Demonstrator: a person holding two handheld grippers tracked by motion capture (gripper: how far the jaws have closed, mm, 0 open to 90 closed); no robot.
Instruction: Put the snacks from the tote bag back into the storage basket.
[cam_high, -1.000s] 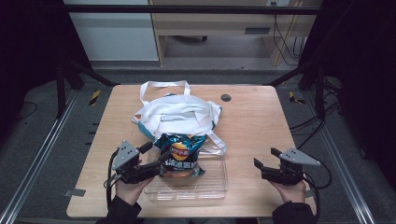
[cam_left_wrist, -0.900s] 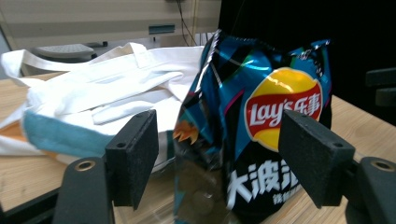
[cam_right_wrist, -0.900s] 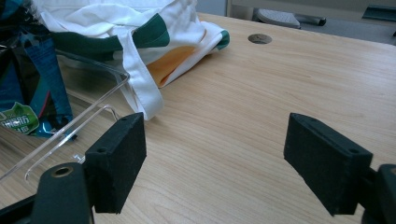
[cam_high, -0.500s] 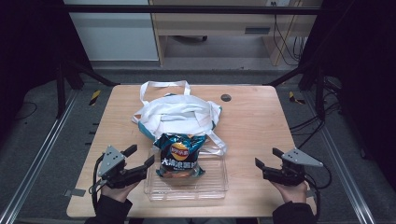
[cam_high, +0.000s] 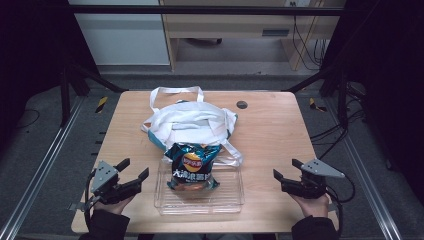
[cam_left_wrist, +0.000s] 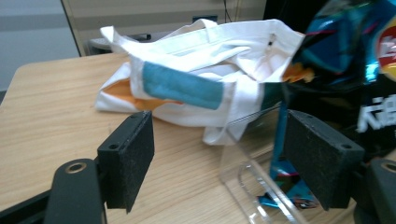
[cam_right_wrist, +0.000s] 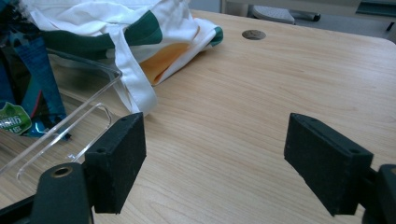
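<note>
Wooden surface (cam_high: 270, 130) under me carries a clear tray (cam_high: 227, 197) near its front edge, and a chip bag (cam_high: 192, 167) stands in it, long axis running front to back, top toward the white tote bag (cam_high: 192, 120) behind. My left view reveals orange lining inside the tote. My left hand-held gripper (cam_high: 136, 172) and right hand-held gripper (cam_high: 285, 172) gape wide, holding nothing, at the front corners

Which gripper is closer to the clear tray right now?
The left gripper: it sits just off the clear tray's left edge, jaws open. The right gripper rests farther from the tray's right edge, over bare table.
</note>
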